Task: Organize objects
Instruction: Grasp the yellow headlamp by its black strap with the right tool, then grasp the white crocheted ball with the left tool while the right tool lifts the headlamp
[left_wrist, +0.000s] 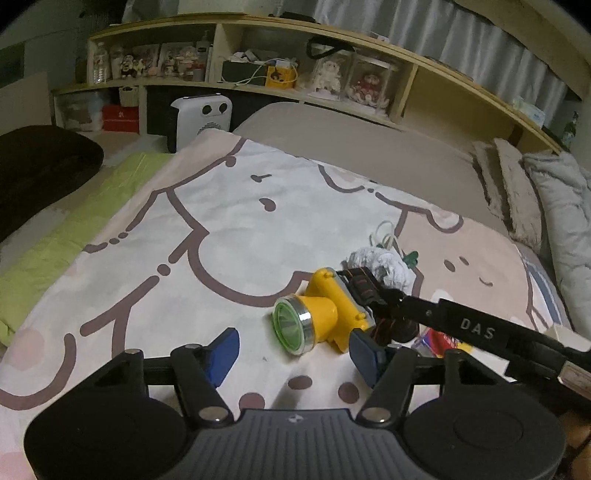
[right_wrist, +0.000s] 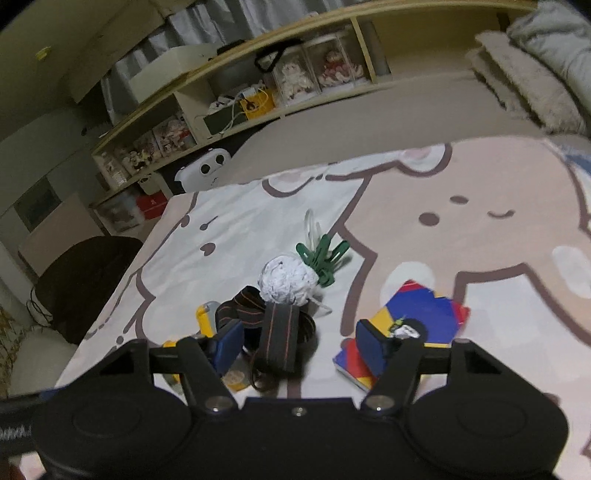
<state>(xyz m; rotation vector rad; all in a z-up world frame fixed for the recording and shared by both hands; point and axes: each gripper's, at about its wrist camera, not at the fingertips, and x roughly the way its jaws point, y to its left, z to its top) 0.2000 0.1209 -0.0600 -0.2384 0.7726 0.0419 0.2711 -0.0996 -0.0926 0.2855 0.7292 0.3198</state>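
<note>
Yellow hard plastic, so we judge the headlamp (left_wrist: 325, 314) light, stiff and a bit slick; it lies on the printed bedcover (left_wrist: 221, 221), lower centre-right of the left wrist view, green lens w/ chrome ring facing us. Best hold is probably across the boxy body, not the round lens housing, which could roll out of the pads. Its elastic strap (right_wrist: 277, 332) is soft and floppy, likely to drag or snag, and sits low centre in the right wrist view. Left gripper (left_wrist: 295, 350) is released, jaws about half apart, right pad just beside the lamp base; contact we can't confirm. Right gripper (right_wrist: 299, 343) is also unclenched, straddling the strap, pads not pressing it. Crumpled paper ball (right_wrist: 288, 280), green clips (right_wrist: 325, 258) and a coloured booklet (right_wrist: 424, 314) lie nearby. Hidden: lamp's back is blocked by the right gripper's arm, and the booklet corner by a pad.
</note>
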